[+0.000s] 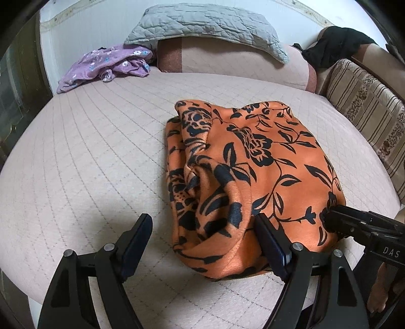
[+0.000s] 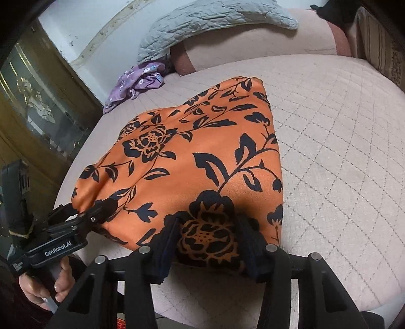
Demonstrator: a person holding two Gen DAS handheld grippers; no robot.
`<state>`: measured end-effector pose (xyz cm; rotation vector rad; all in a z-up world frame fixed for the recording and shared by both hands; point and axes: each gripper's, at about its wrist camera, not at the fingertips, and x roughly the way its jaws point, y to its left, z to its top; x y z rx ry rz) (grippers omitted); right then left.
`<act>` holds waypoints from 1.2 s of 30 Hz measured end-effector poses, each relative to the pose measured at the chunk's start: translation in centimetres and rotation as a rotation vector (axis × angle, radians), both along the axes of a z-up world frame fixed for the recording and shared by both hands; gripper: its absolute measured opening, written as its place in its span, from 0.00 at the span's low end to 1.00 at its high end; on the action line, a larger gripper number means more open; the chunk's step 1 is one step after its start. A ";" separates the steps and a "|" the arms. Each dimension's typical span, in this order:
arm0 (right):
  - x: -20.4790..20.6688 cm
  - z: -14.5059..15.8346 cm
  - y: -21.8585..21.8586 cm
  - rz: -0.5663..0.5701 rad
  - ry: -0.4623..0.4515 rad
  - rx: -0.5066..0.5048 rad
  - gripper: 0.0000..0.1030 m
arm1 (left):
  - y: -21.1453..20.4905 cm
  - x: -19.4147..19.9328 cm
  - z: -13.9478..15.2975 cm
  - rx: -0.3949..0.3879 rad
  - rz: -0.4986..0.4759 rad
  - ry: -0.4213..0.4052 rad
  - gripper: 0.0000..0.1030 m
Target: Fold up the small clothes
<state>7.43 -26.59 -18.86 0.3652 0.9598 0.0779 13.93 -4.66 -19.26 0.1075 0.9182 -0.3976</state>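
Observation:
An orange garment [image 1: 253, 164] with a black flower print lies bunched in a mound on the quilted bed [image 1: 88, 151]. My left gripper [image 1: 202, 227] stands wide open at its near left edge; the right finger touches the cloth, and the left one hovers over bare quilt. My right gripper [image 2: 208, 227] straddles the near edge of the garment [image 2: 202, 157], a thick fold filling the gap between its pads. The right gripper [image 1: 329, 217] meets the cloth's right corner in the left wrist view. The left gripper [image 2: 83, 217] sits at the left corner in the right wrist view.
A crumpled purple flowered garment [image 1: 106, 63] lies at the far left of the bed. A grey quilted pillow [image 1: 202, 22] rests on a pink bolster [image 1: 227, 60] at the head. A striped cushion [image 1: 367, 106] lines the right side. A glass cabinet [image 2: 38, 101] stands to the left.

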 end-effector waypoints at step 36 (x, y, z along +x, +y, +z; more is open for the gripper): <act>3.3 6.3 -4.2 -0.134 -0.128 0.074 0.26 | -1.8 1.7 7.0 0.202 0.172 -0.193 0.92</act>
